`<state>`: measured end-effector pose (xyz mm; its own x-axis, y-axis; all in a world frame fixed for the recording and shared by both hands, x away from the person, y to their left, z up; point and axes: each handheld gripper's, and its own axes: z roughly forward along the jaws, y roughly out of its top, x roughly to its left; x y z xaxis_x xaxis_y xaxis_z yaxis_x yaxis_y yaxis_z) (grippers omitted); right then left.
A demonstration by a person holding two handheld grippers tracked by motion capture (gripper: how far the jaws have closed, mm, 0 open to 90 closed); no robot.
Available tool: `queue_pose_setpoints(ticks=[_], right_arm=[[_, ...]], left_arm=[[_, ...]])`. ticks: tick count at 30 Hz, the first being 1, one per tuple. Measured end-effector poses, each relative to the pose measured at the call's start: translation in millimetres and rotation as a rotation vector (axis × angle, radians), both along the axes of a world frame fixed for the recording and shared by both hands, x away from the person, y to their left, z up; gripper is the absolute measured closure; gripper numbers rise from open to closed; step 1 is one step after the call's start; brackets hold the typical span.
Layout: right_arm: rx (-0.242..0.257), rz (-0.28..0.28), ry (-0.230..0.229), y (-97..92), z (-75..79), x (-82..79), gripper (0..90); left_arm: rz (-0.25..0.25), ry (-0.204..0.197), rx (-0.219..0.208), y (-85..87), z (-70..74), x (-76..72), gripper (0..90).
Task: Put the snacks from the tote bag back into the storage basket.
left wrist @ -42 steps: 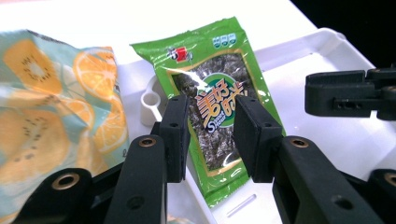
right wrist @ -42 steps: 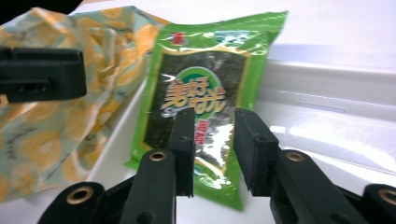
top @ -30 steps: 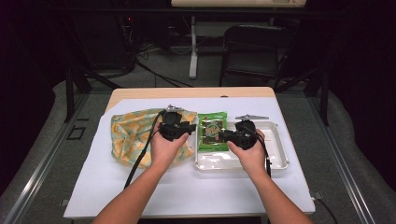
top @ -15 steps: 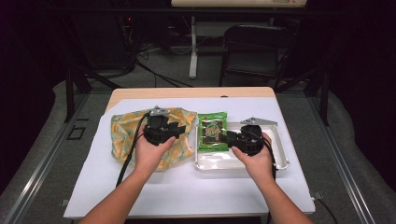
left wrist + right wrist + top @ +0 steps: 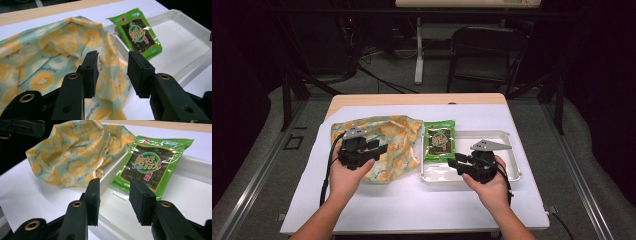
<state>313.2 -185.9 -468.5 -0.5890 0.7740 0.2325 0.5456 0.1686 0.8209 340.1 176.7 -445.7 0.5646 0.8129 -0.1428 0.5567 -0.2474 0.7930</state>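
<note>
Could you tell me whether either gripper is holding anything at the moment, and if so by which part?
Nothing is held. The left gripper, jaws just opening, stands open over the yellow fruit-print cloth bag; the right gripper is open too.

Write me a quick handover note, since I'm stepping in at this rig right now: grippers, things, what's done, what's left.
Left gripper: open, empty, above the fruit-print cloth bag; jaws just opened wider.
Right gripper: open, empty, over the white tray, facing the green seaweed packet; jaws also just opened wider.
Packet leans on the tray's left rim, beside the bag.
Done: both things released.
Left: probably getting the packet into the bag; nothing is gripped yet.
</note>
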Motion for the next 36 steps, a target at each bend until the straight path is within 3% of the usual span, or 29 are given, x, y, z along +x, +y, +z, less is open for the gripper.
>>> queue_pose_setpoints(ticks=[6,13,19,29,32,36], right_arm=[[-0.031,0.046,-0.007,3.5,-10.5,-13.3,61.4],[-0.064,0.098,-0.036,9.0,-24.4,-25.7,62.1],[-0.090,0.149,-0.052,16.3,-32.5,-33.6,62.4],[-0.091,0.220,-0.068,26.6,-51.1,-42.7,60.7],[-0.077,0.224,-0.074,28.5,-56.8,-45.0,60.5],[-0.081,0.255,-0.096,32.1,-60.1,-48.5,60.7]], left_arm=[[0.005,0.010,0.026,16.4,-15.0,-14.4,60.5],[0.004,-0.007,0.050,28.2,-32.3,-31.7,59.8],[-0.013,0.004,0.045,35.7,-48.3,-43.9,59.6],[-0.040,0.002,0.039,37.9,-68.9,-52.4,58.5],[-0.049,-0.003,0.058,35.0,-74.1,-53.9,58.5],[-0.096,-0.003,0.072,29.3,-79.1,-56.7,58.6]])
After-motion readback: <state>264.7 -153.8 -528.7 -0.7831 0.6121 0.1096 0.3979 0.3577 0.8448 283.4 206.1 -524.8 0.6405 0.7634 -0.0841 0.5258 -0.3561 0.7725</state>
